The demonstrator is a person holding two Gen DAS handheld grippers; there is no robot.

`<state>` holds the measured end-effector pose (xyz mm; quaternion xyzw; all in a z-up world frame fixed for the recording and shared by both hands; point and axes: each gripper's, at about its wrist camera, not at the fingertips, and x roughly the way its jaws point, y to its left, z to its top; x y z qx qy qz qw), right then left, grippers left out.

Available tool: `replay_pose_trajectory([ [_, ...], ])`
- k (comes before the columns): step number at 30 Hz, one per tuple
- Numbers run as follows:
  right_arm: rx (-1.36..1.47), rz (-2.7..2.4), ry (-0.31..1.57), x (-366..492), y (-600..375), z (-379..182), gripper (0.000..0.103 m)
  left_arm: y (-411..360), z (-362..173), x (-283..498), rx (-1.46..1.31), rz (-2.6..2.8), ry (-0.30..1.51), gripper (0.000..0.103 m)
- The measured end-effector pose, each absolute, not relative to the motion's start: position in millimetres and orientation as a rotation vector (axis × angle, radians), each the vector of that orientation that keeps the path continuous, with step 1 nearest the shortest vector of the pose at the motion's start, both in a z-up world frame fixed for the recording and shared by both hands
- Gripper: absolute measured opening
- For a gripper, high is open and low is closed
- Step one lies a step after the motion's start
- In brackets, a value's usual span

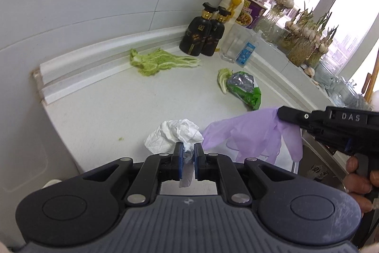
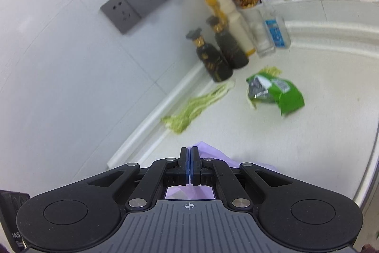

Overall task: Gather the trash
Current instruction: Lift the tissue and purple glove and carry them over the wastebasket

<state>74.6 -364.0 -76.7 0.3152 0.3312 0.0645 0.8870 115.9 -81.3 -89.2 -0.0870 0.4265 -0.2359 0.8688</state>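
Countertop [image 1: 106,110] in pale white runs back to a raised ledge along the wall, and most of its middle lies bare, with the pair of dark bottles [image 1: 202,36] standing in the far corner as the fixed mark. Just in front of those bottles and along the ledge lies a flat cabbage leaf [image 1: 156,61]; to the right of the bottles and nearer the camera sits a crumpled green snack bag [image 1: 246,89] with a smaller leaf scrap [image 1: 222,80] touching its left side. Right beside the bottles stand a white bottle with a yellow cap [image 1: 233,6], a clear glass [image 1: 233,45] whose contents I cannot tell, and a purple noodle cup [image 1: 251,16]; further right, jars [image 1: 300,49] hold sprouting garlic. The left gripper [image 1: 188,153] is nearly closed, pinching a crumpled white tissue [image 1: 174,135] that hangs clear of the counter, well in front of the bottles. The right gripper [image 2: 188,158] is fully closed on a purple glove [image 1: 251,132], which dangles just right of the tissue, near the counter's front edge and a metal sink rim [image 2: 369,158].
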Motion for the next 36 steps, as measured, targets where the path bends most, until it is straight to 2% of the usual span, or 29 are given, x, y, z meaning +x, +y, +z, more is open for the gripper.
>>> replay_pose_trajectory([
  [14, 0.715, 0.144, 0.775, 19.8, -324.9, -91.8, 0.001, -26.8, -102.4, 70.7, -0.298, -0.436, 0.923, 0.008],
  [36, 0.66, 0.329, 0.895, 19.5, -231.8, -89.7, 0.001, 61.9, -135.7, 33.0, -0.485, -0.253, 0.965, 0.008],
])
